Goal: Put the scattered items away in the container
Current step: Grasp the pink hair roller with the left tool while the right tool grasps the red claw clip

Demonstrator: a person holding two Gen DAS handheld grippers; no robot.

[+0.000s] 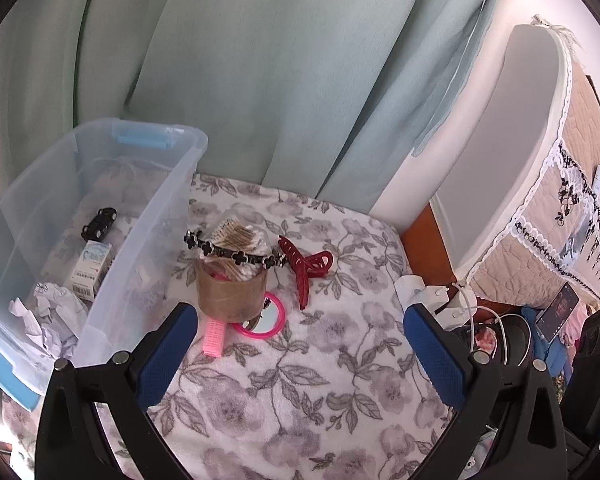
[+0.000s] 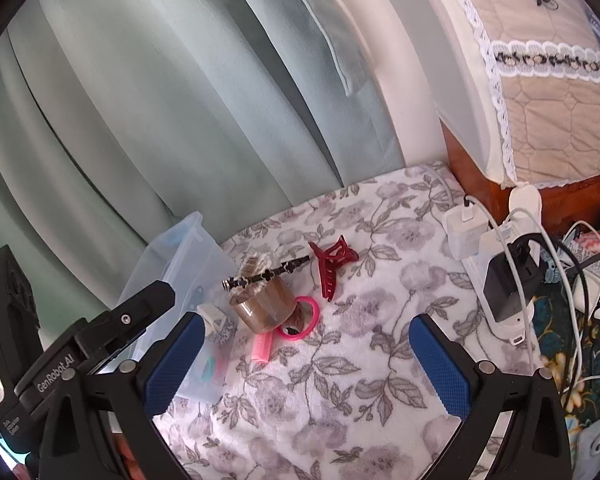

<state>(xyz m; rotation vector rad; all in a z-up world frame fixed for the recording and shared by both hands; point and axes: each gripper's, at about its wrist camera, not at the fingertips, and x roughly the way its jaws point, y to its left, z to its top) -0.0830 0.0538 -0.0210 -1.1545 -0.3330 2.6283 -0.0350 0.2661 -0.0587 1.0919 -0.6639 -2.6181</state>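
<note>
A clear plastic bin (image 1: 156, 216) stands at the left on the floral blanket; it holds a black toy car (image 1: 99, 224), a small white box (image 1: 92, 266) and crumpled paper (image 1: 56, 316). Right of it stand a brown tape roll (image 1: 230, 292) with a black clover headband (image 1: 236, 254) across it, a red claw clip (image 1: 306, 268), a pink round mirror (image 1: 264, 318) and a pink hair roller (image 1: 213, 336). My left gripper (image 1: 300, 344) is open and empty, just short of them. My right gripper (image 2: 304, 356) is open and empty; the roll (image 2: 268, 306), clip (image 2: 332, 264) and bin (image 2: 180, 264) lie ahead.
A green curtain (image 1: 260, 80) hangs behind the bed. At the right edge lie a white power strip (image 2: 496, 264) with chargers and cables, a phone (image 1: 558, 312) and a quilt-covered wooden cabinet (image 2: 540, 120). The other gripper's body (image 2: 80, 340) is at the left of the right wrist view.
</note>
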